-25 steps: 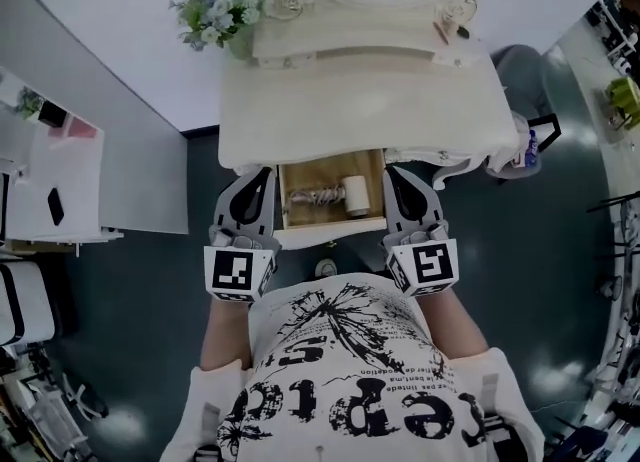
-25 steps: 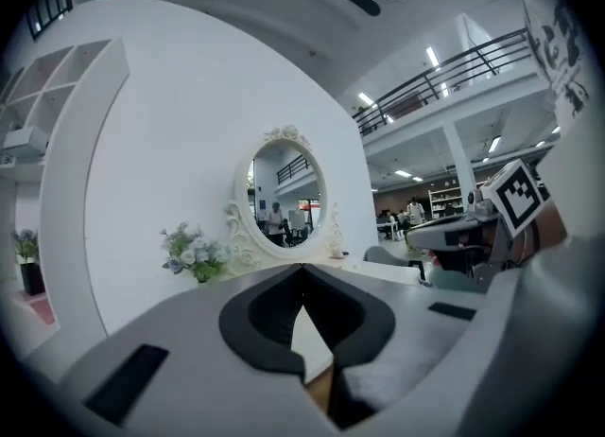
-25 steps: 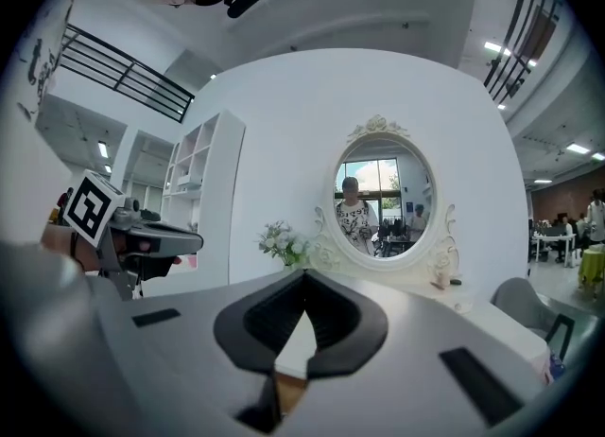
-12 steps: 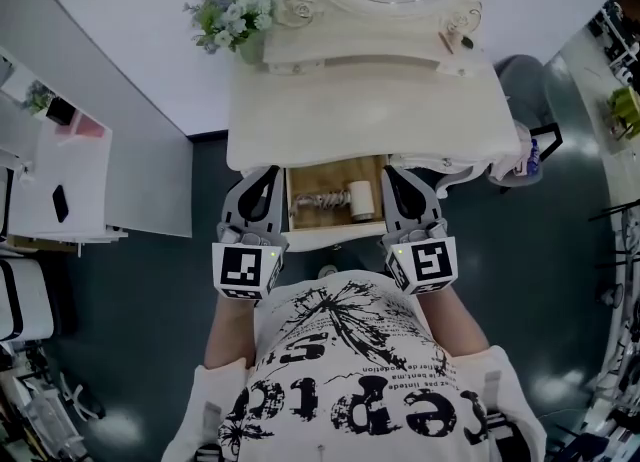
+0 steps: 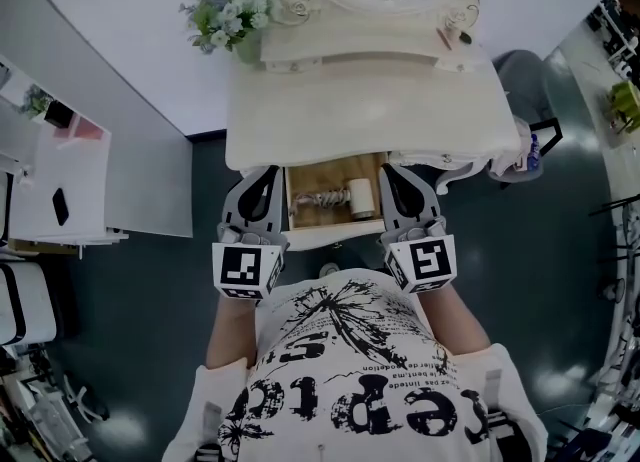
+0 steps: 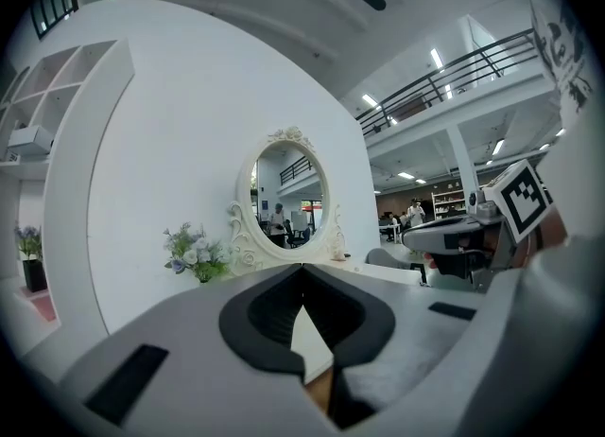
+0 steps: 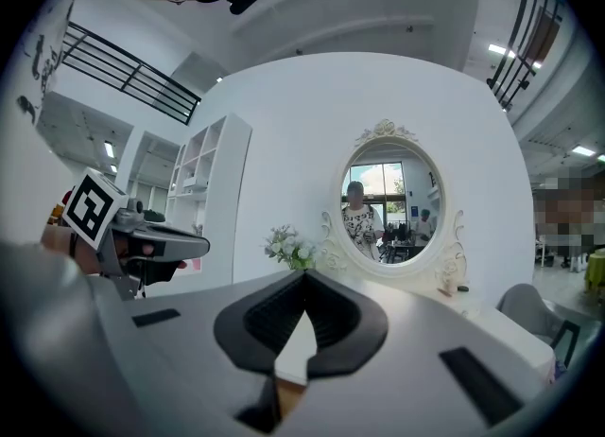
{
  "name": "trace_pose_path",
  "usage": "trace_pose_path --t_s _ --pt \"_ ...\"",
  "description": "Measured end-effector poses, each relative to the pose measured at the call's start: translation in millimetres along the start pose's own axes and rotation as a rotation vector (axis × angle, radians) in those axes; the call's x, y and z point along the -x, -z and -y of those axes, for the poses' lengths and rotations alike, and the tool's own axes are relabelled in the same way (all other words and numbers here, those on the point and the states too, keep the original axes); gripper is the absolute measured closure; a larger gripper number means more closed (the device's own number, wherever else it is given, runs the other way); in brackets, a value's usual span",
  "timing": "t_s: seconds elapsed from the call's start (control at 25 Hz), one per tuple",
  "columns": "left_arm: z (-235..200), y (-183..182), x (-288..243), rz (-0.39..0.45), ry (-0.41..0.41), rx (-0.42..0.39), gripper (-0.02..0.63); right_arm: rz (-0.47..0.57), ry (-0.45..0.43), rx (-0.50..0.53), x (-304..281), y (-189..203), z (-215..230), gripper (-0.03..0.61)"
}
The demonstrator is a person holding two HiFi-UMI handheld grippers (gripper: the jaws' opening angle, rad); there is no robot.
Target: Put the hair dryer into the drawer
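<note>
Both left gripper [image 5: 262,180] and right gripper [image 5: 393,177] have jaws pressed together; tabletop [image 5: 370,110] hides part of the drawer [image 5: 335,237].

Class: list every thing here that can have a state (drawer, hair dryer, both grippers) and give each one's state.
Drawer: open, pulled out toward the person.
Hair dryer: lying inside the drawer.
Left gripper: shut, nothing between its jaws.
Right gripper: shut, nothing between its jaws.

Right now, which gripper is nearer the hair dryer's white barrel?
The right gripper: the hair dryer's barrel lies at the drawer's right side, beside it; the left gripper flanks the opposite side.
</note>
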State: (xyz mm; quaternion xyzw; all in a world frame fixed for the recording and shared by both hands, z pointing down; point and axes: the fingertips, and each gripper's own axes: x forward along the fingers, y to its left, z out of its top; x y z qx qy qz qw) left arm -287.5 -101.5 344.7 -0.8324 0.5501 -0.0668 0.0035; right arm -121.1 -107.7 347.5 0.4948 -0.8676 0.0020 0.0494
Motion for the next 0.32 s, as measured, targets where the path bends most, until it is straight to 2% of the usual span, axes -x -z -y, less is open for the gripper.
trace_pose_path --t_s 0.32 --pt "2.5 -0.6 -2.4 0.003 0.011 -0.008 0.594 -0.001 0.0 -0.002 -3.6 2.6 -1.6 0.561"
